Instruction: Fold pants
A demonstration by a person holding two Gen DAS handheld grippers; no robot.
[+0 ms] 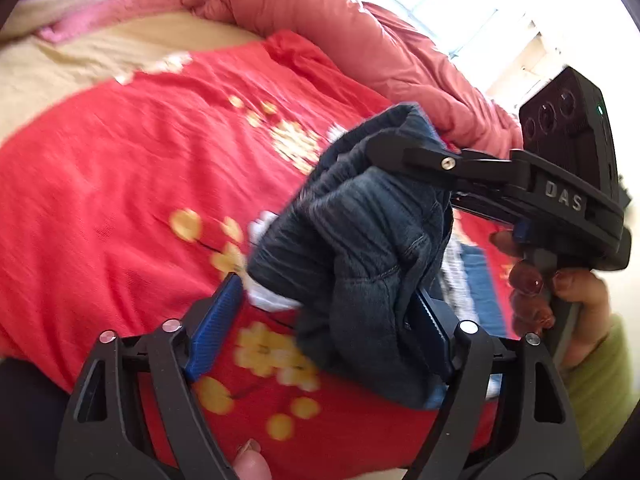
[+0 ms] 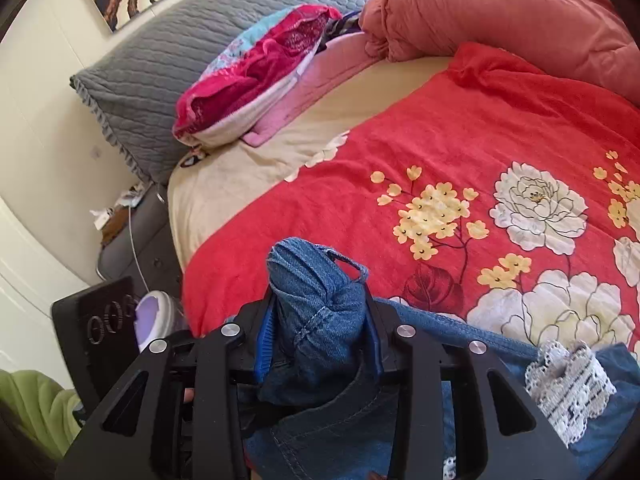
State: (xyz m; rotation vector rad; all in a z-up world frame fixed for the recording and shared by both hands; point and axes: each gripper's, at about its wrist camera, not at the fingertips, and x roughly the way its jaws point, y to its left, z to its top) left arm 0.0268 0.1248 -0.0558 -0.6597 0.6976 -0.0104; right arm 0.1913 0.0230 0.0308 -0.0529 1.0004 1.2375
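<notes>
While the right hand-held gripper (image 2: 320, 316) is clamped on a bunched wad of the dark blue denim pants (image 1: 360, 240) and the left hand-held gripper (image 1: 320, 320) gapes half-open around another fold, both raised over the red floral blanket (image 2: 460, 128), draw them apart to flatten the cloth before creasing

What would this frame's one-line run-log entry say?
stage: mid-fold | left gripper: open, denim between its fingers | right gripper: shut on bunched blue denim pants | surface: red floral blanket
</notes>
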